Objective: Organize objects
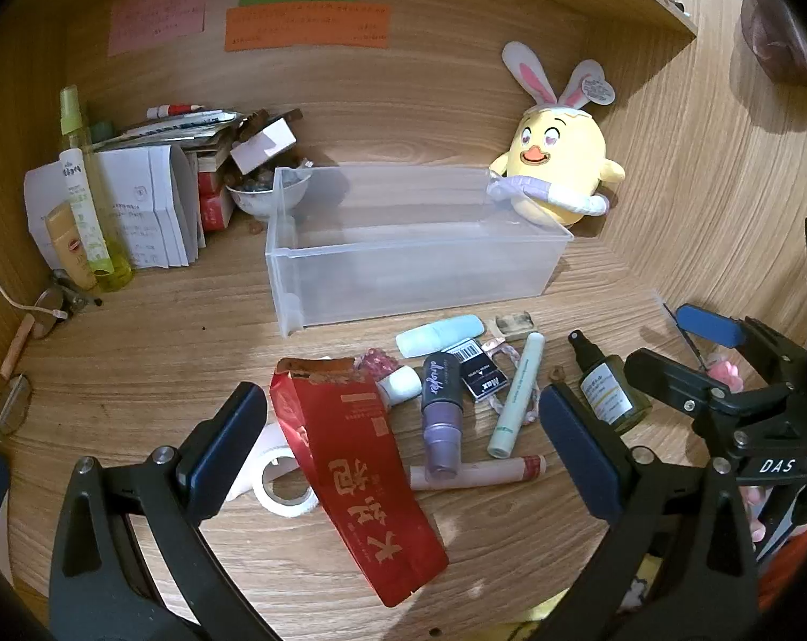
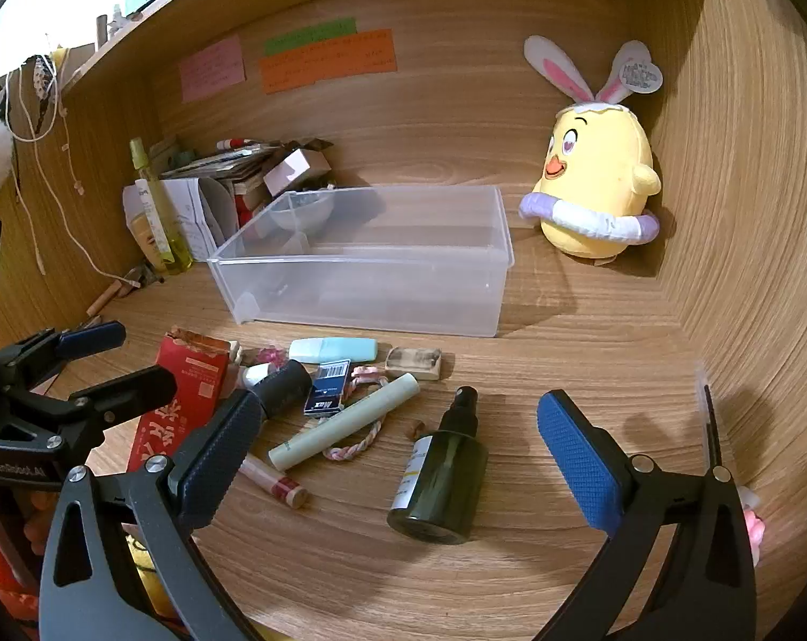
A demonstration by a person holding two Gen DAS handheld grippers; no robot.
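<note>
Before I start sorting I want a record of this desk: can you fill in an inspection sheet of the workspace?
Surface: wooden desk in an alcove, crowded at front.
Job's things: clear plastic bin, nothing inside; in front lie a dark spray bottle, red packet, purple bottle, pale green tube, light blue tube, tape roll.
Clutter: papers and bottles at back left; plush chick at back right.
Grippers: left gripper and right gripper both open, holding nothing.
Cables: white cord hanging at left.
Surroundings: coloured notes on back wall.
</note>
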